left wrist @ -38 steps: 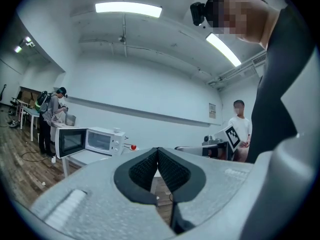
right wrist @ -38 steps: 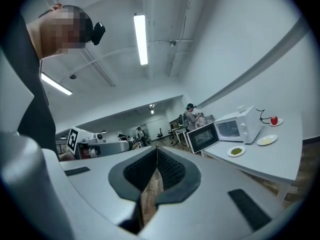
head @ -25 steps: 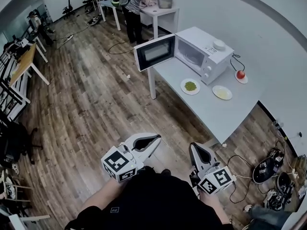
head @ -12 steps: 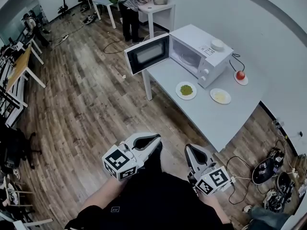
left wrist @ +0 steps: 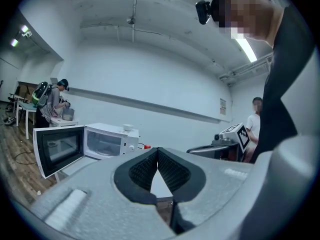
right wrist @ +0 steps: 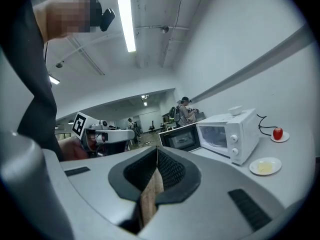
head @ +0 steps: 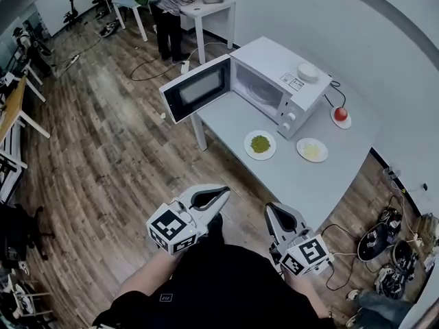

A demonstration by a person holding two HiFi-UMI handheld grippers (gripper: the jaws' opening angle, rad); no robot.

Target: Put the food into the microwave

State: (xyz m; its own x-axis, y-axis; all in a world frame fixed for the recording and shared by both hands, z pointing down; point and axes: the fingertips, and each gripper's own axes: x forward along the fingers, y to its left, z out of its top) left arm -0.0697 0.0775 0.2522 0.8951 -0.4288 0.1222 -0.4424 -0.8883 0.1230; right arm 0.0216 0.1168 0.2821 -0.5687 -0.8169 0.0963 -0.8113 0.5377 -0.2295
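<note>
2 grippers, both held low and close to the person's body, well short of the microwave (head: 274,81). The left gripper (head: 225,193) has its jaws pressed together, tips meeting, nothing between them. The right gripper (head: 270,208) is the same: jaws closed against each other, nothing gripped, pointing toward the microwave across bare wooden floor (head: 116,156).

Out ahead, the microwave sits on a grey table (head: 309,180), and its door (head: 195,88) is swung wide open to the left, hanging out past the table edge. Just in front of the microwave, below its 2 knobs, lies a plate of green food (head: 260,144). Next to that, off the microwave's front right corner, is a plate of pale yellow food (head: 311,149). To the right of the microwave, near the wall, a red fruit (head: 340,114) rests on a small saucer (head: 341,121), with a black cable looping just behind it. On top of the microwave sits 1 small white bowl (head: 308,72).

Well beyond the microwave, another person (head: 164,9) stands at a white side table (head: 206,12).
</note>
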